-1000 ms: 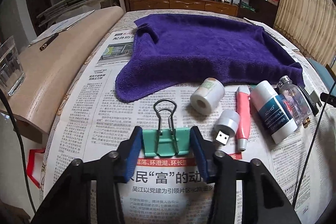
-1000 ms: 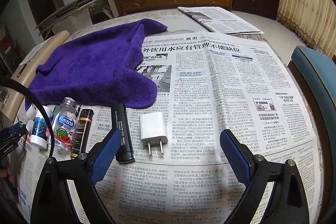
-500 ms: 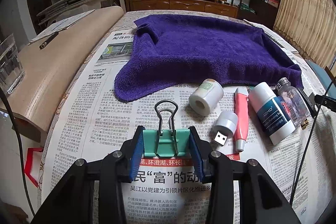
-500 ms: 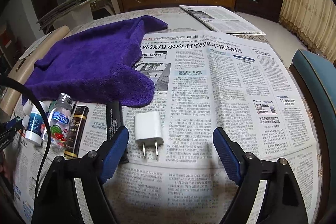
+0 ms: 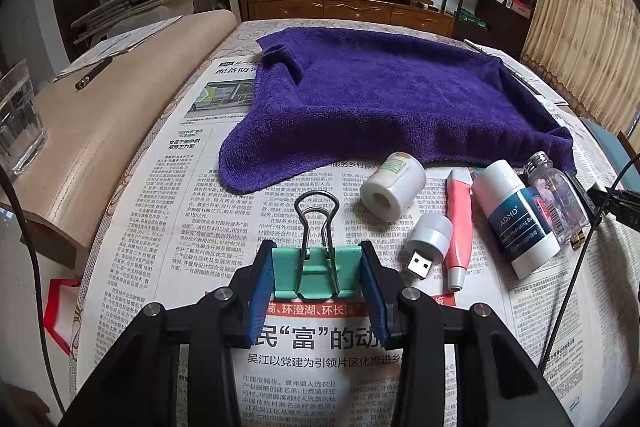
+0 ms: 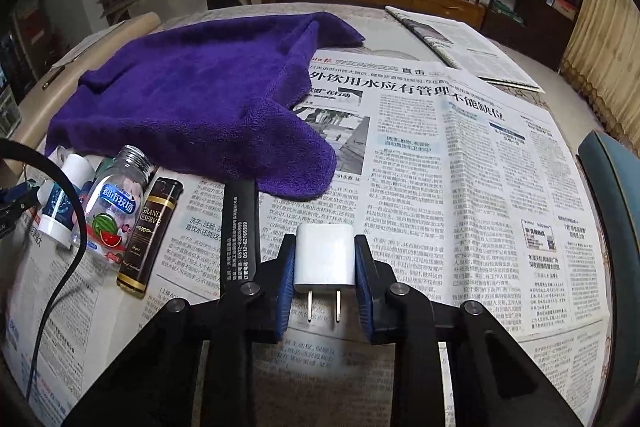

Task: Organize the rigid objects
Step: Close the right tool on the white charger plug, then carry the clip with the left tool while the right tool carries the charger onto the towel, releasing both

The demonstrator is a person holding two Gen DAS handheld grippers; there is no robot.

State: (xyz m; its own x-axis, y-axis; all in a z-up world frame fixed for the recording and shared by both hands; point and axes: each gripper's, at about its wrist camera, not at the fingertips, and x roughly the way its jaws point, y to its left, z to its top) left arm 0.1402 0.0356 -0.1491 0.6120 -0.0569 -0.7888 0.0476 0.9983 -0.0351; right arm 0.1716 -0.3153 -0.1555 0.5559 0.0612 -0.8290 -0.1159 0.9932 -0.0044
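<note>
My left gripper [image 5: 316, 275] is shut on a teal binder clip [image 5: 314, 273] with wire handles, on the newspaper. To its right lie a white roll [image 5: 392, 185], a white USB stick [image 5: 428, 243], a pink pen [image 5: 456, 227], a white and blue ADMD tube [image 5: 516, 215] and a clear bottle [image 5: 556, 195]. My right gripper [image 6: 325, 267] is shut on a white plug charger [image 6: 325, 261], prongs toward me. Left of it lie a black bar [image 6: 239, 223], a dark GRAND RESERVE tube [image 6: 150, 231] and the clear bottle [image 6: 114, 211].
A purple towel [image 5: 380, 103] is spread behind the objects, also in the right wrist view [image 6: 192, 107]. A glass [image 5: 18, 123] stands on a tan board [image 5: 104, 131] at the left. A blue chair [image 6: 612, 211] is at the right edge. A folded newspaper [image 6: 460, 47] lies at the far right.
Both grippers closed. The left jaws narrowed onto the binder clip. The right gripper moved left over the charger and shut on it.
</note>
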